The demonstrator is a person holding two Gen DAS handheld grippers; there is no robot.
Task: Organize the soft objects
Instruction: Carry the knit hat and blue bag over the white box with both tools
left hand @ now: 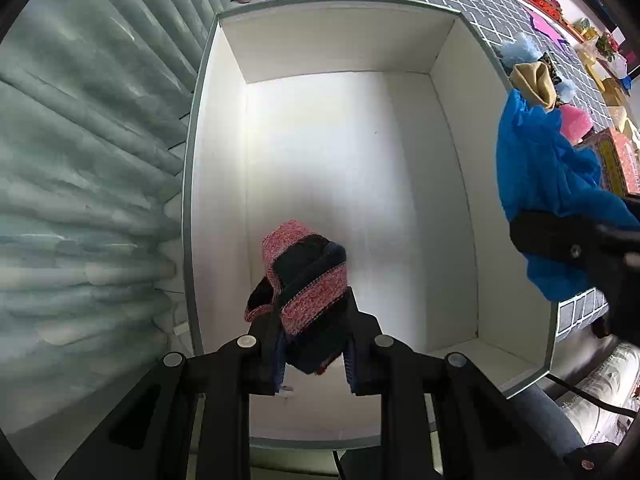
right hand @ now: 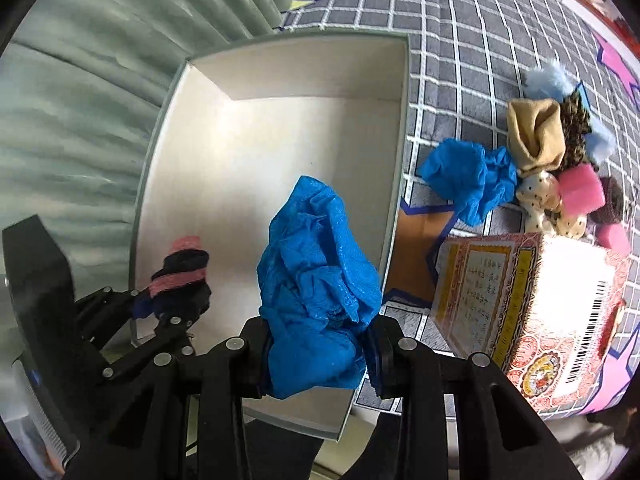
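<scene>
Carrying a load in each hand, my left fingers [left hand: 316,344] clamped on the pink-and-black knit sock [left hand: 304,280] and my right fingers [right hand: 320,354] on the crumpled blue cloth [right hand: 316,280], both hanging below them over the white box [left hand: 218,200], I judge lowering and releasing comes next.

Black linked tongs [left hand: 314,360] with silver round pivot pins and blue pads [left hand: 351,364].
</scene>
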